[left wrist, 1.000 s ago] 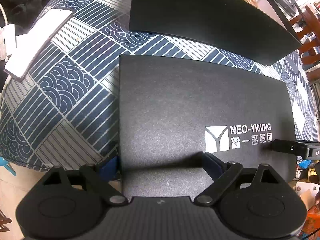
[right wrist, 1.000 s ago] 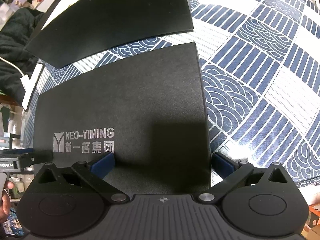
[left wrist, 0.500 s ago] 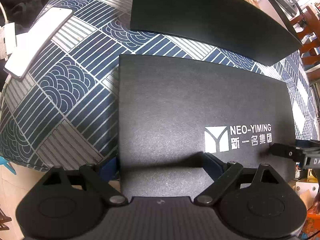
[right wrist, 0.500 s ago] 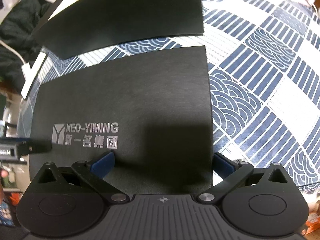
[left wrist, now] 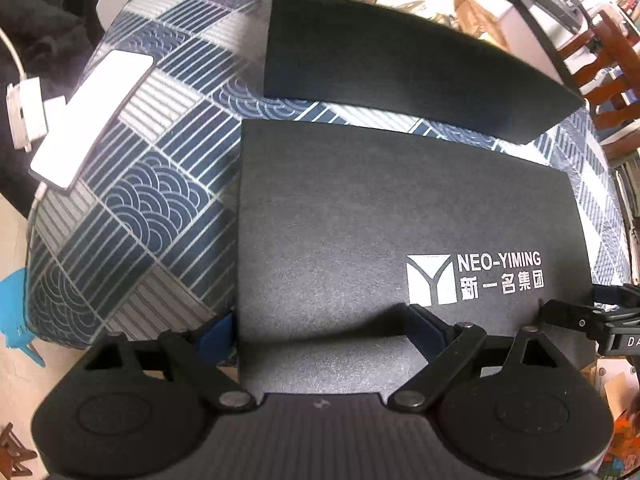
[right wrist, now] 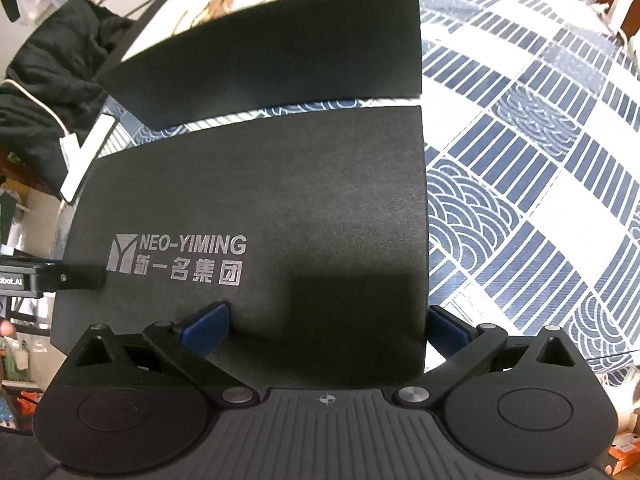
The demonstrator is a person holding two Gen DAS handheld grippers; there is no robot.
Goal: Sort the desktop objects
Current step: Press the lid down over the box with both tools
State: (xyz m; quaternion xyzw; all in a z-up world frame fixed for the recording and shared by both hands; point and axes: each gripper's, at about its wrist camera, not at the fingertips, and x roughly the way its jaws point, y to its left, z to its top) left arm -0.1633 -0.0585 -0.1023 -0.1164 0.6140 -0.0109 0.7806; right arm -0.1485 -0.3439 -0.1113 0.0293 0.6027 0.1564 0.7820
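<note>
Folder [left wrist: 380, 216] raised (jaws wide astride)

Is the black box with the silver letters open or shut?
Shut. The lid with silver letters lies flat and whole, with no gap along its edges. Both grippers straddle its near corners. What is inside cannot be seen.

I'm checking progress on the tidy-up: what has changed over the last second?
The logo board has moved away from the person, toward the plain black panel; the strip of tablecloth between them is narrower in both views. Slid or lifted, I cannot tell. Unchanged: the left claw and right claw straddle its near corners, wide open; the phone lies in place.
</note>
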